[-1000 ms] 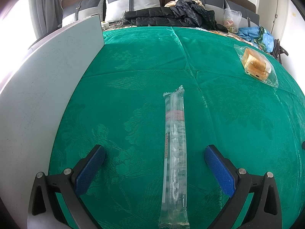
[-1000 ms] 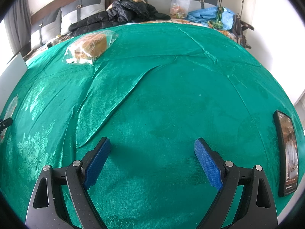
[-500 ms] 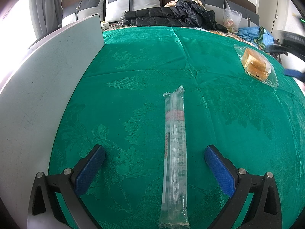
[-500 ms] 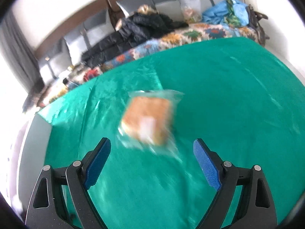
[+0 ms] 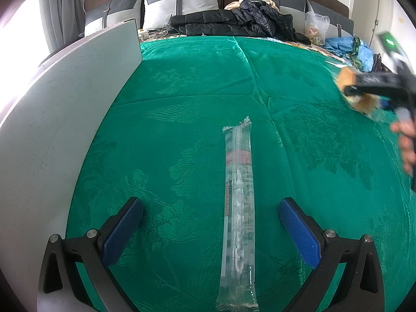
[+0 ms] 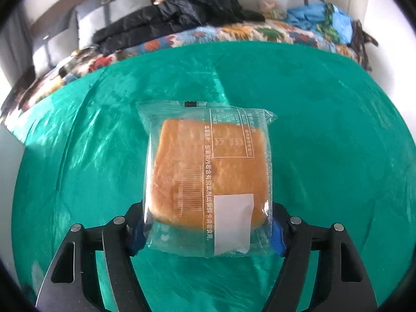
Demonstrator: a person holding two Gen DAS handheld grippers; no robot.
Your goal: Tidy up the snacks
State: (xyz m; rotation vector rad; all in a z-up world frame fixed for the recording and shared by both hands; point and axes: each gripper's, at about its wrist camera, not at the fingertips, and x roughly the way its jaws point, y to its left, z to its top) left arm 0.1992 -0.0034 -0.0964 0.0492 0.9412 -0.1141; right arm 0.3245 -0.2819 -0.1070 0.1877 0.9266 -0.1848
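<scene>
the right gripper point(image 6: 208, 231) is straddling a wrapped bread snack point(image 6: 208, 176) on the green bedspread point(image 6: 325, 143), its blue pads pressing the packet's sides. the left gripper point(image 5: 210, 223) is waiting wide apart over a long clear snack sleeve point(image 5: 238, 208). a gentle, centred squeeze should be sparing the soft loaf.

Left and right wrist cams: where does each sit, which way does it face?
Left wrist: on the left gripper, low over the green cloth, facing the headboard; open fingers straddle the long clear snack tube; the person's hand shows at right.
Right wrist: on the right gripper, also facing the headboard; fingers closed on the bagged bread.
Shared: cloth, black jacket, and the bread, blurred in the left view.
</scene>
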